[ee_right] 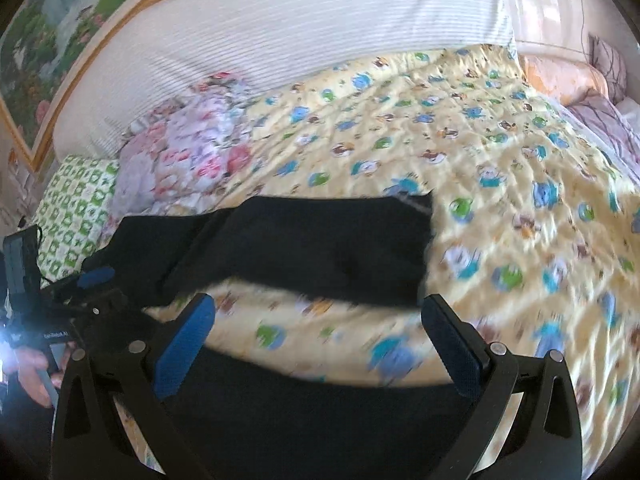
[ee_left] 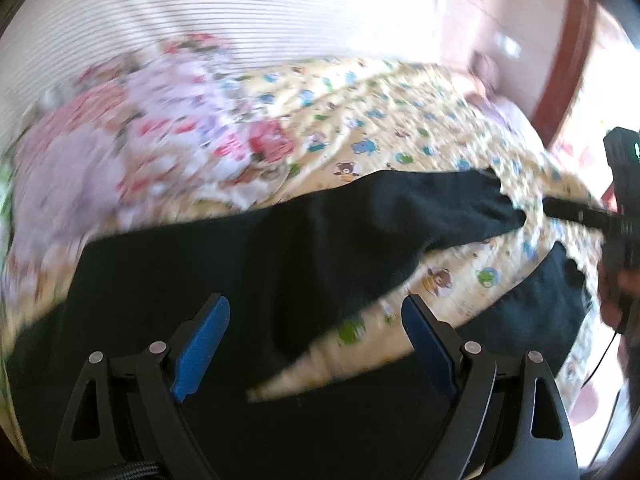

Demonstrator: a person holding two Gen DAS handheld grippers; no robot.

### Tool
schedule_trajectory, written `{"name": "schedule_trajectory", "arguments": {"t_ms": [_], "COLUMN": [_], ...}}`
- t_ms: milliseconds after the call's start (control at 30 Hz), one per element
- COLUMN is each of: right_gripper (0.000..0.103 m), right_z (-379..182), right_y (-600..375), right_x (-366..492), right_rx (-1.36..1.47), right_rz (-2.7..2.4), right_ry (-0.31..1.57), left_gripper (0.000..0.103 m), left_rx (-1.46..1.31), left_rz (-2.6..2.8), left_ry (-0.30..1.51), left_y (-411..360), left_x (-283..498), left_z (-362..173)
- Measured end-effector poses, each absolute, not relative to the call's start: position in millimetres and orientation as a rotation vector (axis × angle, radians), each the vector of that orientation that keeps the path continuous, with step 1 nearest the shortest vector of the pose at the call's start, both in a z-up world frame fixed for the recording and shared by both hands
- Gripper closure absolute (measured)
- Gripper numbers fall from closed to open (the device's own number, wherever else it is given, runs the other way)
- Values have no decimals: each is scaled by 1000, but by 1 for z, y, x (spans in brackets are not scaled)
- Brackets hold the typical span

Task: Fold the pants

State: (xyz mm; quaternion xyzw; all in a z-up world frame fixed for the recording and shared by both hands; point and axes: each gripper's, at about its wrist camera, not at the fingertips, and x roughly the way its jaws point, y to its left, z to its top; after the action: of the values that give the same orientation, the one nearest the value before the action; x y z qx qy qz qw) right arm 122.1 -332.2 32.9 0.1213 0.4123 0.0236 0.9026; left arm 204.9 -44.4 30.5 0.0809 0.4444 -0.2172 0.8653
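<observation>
Black pants (ee_left: pixel 248 248) lie spread on a yellow cartoon-print quilt (ee_left: pixel 360 120), two legs splitting toward the right with quilt showing between them. My left gripper (ee_left: pixel 316 340) hovers open over the wide part of the pants, nothing between its blue pads. In the right wrist view the far leg of the black pants (ee_right: pixel 320 240) stretches across the quilt (ee_right: pixel 500 160), and the near leg runs under my open right gripper (ee_right: pixel 320 340). The left gripper (ee_right: pixel 94 276) shows at the left edge there, held by a hand. The right gripper's body (ee_left: pixel 620 200) appears at the right edge of the left wrist view.
A crumpled floral blanket (ee_right: pixel 188 148) lies at the quilt's far left beside a green patterned pillow (ee_right: pixel 76 208). A white striped bolster (ee_right: pixel 280 32) runs along the back. More pillows (ee_right: pixel 580 80) sit at the far right. A wooden door frame (ee_left: pixel 568 48) stands beyond the bed.
</observation>
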Motion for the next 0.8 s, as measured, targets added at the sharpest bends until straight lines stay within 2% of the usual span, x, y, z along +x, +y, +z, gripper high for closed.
{"name": "schedule_trajectory", "arguments": {"t_ms": [233,433,567,633,700,733,800], "right_gripper": [0,1,17,21,24,27,36], "right_z": [28,16,8,5,-2,-5,-9], "right_y": [-362,-379,-385,-382,-380,-380,-381], "right_x": [168,201,218,224,230,232,234], "right_rx": [240,239,269,264,271,266,247], "right_rz": [45,42,69,92,115,107,92], "right_ry": [932,994,1028,1041,1066,1078,1087], "left_gripper": [15,15,18,27,30,31,41], "left_rx": [292,224,245,265,282,281,272], "left_rz": [-611,-670,-678,-719,-736,-743,-753], "left_ry": [994,1065,1121,1188,1208,1207,1214], "left_y": [-66,-70,-76,-81,-85,-85,-84], "left_x": [267,326,351,359,362,362,364], "left_z": [17,0,-18,-33,-41,-41,-42]}}
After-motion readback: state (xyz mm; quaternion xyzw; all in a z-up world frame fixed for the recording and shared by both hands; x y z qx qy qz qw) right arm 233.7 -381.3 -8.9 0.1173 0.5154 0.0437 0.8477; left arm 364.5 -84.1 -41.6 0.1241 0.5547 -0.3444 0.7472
